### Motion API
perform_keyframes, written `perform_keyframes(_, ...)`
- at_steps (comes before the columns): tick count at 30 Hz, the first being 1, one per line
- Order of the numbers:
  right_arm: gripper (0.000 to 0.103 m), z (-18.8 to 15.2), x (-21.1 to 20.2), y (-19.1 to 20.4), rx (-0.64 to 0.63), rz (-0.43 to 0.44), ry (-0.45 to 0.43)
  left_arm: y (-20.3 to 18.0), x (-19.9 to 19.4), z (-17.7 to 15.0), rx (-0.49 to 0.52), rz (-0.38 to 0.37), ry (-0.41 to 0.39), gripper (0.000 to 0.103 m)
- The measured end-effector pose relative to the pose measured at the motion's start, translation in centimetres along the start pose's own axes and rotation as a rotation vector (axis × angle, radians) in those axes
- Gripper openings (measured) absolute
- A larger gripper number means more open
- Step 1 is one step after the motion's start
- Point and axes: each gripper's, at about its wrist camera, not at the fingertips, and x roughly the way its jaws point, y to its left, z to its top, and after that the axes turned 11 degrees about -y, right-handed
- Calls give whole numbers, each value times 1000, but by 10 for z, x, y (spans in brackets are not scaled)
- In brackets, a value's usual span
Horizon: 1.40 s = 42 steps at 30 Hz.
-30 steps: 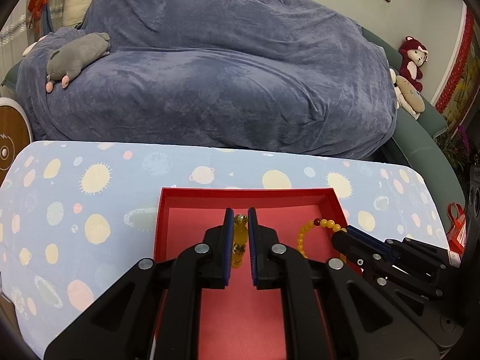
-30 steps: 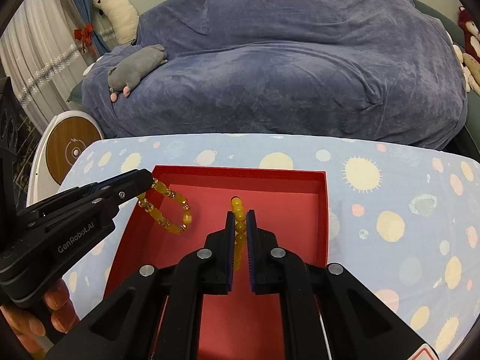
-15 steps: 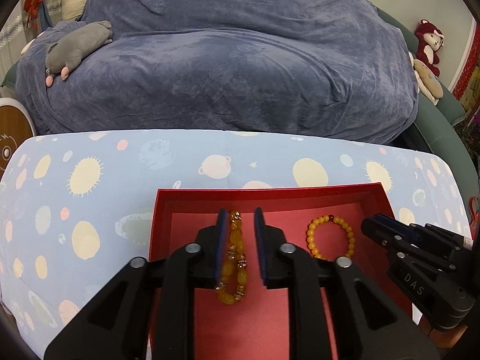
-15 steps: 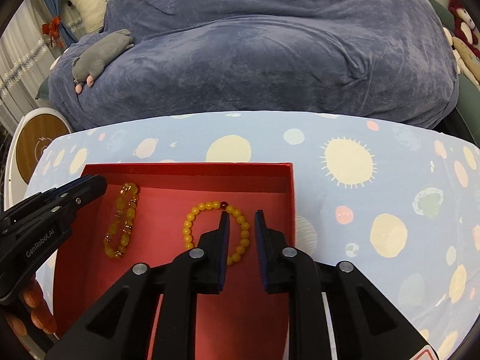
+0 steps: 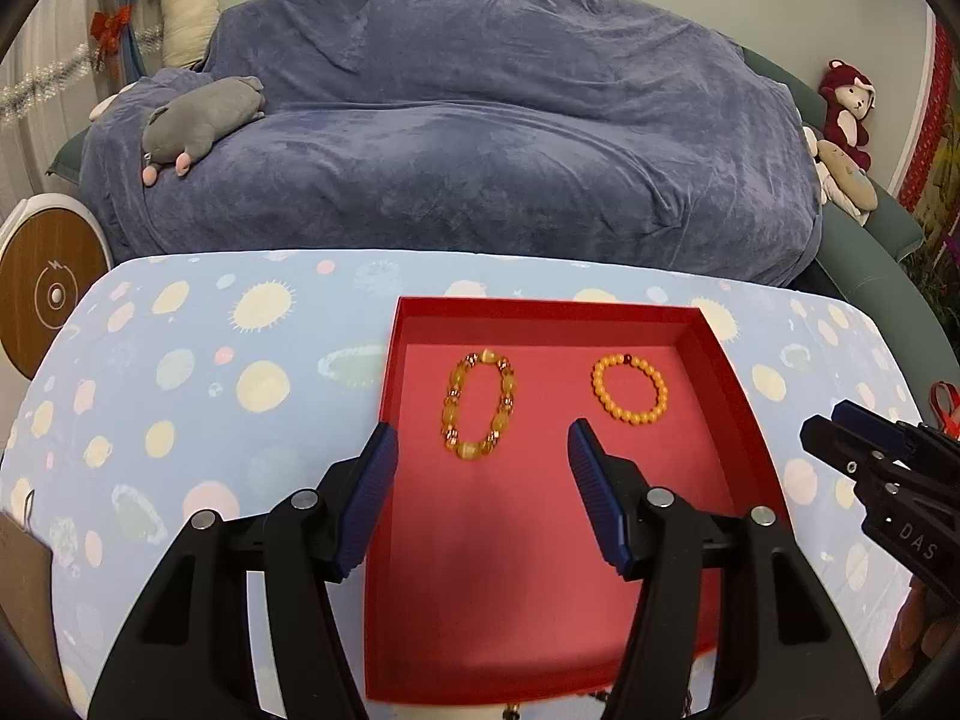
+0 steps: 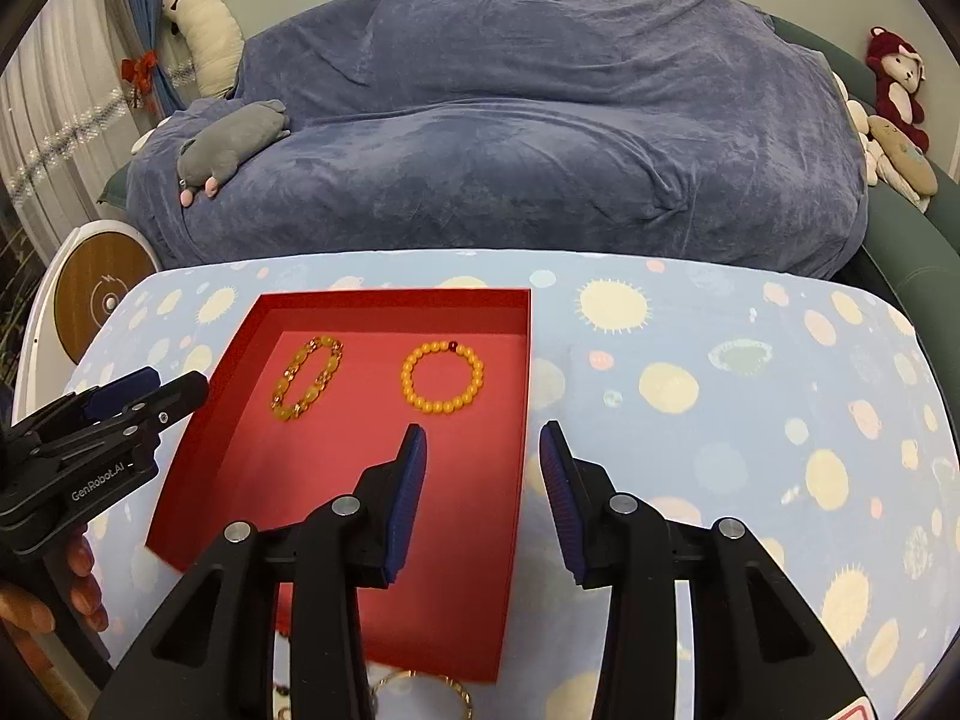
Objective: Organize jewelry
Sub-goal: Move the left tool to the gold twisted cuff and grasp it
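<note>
Inside the red tray (image 5: pixel 729 360), the chunky amber bracelet (image 5: pixel 478 404) lies left of the round-bead bracelet (image 5: pixel 629 389), apart. Left tool (image 5: pixel 483 450) and right tool (image 6: pixel 483 450) both gape wide, empty, above the tray's near part.

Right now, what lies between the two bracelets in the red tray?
Nothing but bare red tray floor separates the chunky amber bracelet from the round yellow bead bracelet; both wrist views show the gap.
</note>
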Motion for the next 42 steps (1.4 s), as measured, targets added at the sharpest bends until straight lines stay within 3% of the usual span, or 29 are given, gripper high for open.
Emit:
perform_keyframes(11,41,-93,-94,13,47,-5,43,2,-92,-85,-19,-4,42,56)
perform_keyframes(22,41,-187,-131,24,51,-26,127,-9,-127,-171,-61,-2,143,56)
perform_keyframes(25,41,-197,-132,25,48,-24,134,-15,-128,-175,-77,-21,143,57)
perform_keyframes(28,41,-201,-131,26,34,-30,140,-26,-130,-178,-41,-24,124,68)
perform_keyframes(36,41,-204,-129,17,68,-45,148,-46,-111,-187,5,-46,151,70)
perform_keyframes(42,41,-205,-127,19,67,-45,156,-52,-96,-192,33,-14,191,71)
